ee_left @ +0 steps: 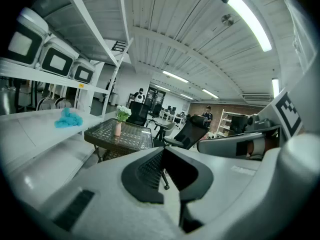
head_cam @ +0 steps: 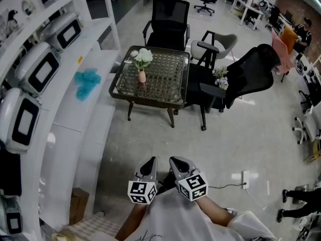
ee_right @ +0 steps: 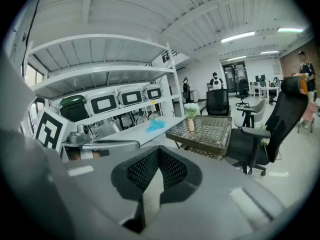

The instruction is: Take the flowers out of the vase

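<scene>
A small pink vase (head_cam: 142, 76) with white flowers (head_cam: 143, 57) stands near the left edge of a low glass-topped table (head_cam: 165, 84), far ahead of me. It also shows as the vase (ee_left: 117, 129) with its flowers (ee_left: 122, 112) in the left gripper view, and as the vase (ee_right: 191, 125) in the right gripper view. My left gripper (head_cam: 150, 160) and right gripper (head_cam: 176, 159) are held side by side close to my body, well short of the table. Both are shut and hold nothing, the left gripper (ee_left: 162, 151) and the right gripper (ee_right: 159, 149) alike.
A white shelf unit (head_cam: 75, 99) runs along the left, with a blue cloth (head_cam: 88, 82) on it. A black office chair (head_cam: 241, 79) beside the table carries another bunch of flowers (head_cam: 220, 78). A second chair (head_cam: 168, 21) stands behind the table. A power strip (head_cam: 245, 177) lies on the floor.
</scene>
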A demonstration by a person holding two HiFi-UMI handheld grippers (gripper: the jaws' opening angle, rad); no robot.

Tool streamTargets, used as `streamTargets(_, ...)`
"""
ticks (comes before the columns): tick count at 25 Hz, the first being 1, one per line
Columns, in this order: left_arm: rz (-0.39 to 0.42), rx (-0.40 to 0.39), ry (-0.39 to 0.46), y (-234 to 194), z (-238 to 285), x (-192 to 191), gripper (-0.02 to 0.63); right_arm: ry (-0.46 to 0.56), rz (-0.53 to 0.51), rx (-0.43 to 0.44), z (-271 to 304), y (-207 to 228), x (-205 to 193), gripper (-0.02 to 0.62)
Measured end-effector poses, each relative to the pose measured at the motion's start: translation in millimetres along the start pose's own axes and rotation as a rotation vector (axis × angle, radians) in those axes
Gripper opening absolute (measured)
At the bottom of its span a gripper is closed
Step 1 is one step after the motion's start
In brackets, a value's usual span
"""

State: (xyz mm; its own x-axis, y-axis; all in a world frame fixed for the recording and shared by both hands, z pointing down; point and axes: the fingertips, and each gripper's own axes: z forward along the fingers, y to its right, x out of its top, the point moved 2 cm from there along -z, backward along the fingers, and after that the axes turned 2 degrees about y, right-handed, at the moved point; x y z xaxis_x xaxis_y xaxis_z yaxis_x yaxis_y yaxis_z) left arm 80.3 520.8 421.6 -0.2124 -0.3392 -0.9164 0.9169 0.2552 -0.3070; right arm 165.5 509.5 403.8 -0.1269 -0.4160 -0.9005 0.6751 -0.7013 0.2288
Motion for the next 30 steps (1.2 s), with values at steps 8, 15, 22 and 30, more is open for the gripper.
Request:
streamTargets(8, -0.02, 0.034, 0.027, -16, 31, 13, 0.002, 0.019, 0.028, 0.029, 22, 34, 14, 0.006)
streamTargets(15, -0.009, 0.072, 0.065, -11, 62, 39, 0.002, 0.031, 0.046, 0.066, 35, 62, 33, 0.008)
streamTargets(22, 0.011, 0.097, 0.072, -19, 107, 51, 0.002, 0.053, 0.014, 0.064, 47, 91, 51, 0.008)
streamTargets(30, 0.015, 0.073, 0.073, 9, 149, 59, 0.002, 0.066, 0.076, 0.066, 50, 127, 57, 0.008)
